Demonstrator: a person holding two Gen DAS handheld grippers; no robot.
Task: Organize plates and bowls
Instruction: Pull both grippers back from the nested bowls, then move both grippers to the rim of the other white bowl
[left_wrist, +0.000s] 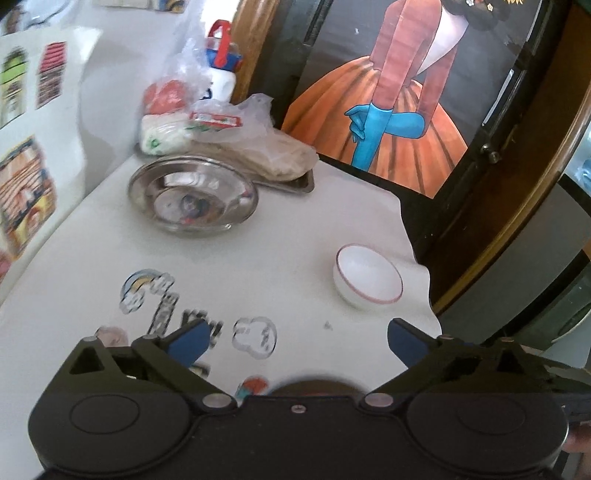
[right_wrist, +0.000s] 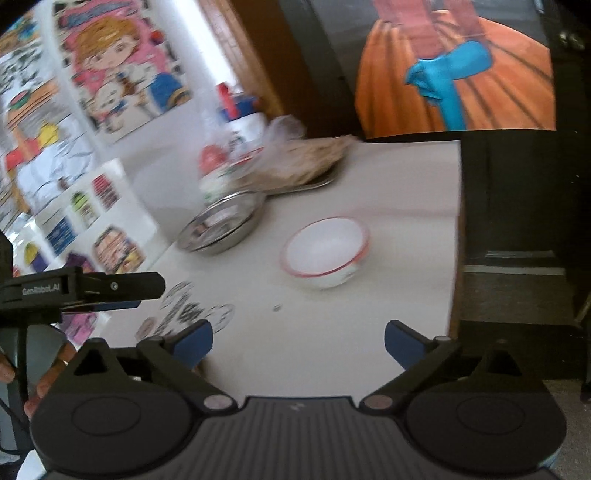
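Both the left gripper (left_wrist: 297, 341) and right gripper (right_wrist: 298, 338) gape wide and empty, apparently ready to gather 2 dishes: the white bowl (right_wrist: 325, 251) at frame center and the steel plate (right_wrist: 221, 227) to its left.

Home dining corner: white table (left_wrist: 288, 236), bagged food on steel tray (left_wrist: 295, 182), cartoon posters (right_wrist: 122, 70) on wall.

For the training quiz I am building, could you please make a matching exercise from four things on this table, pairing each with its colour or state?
Things:
1. small bowl
2. metal dish
3. bottle
4. left gripper

Descriptions:
A. shiny and silver, in front of a tray
B. jaws open, holding nothing
C. white with a thin red rim
D. white with a blue and red top, behind plastic bags

Pairs: 1-C, 2-A, 3-D, 4-B
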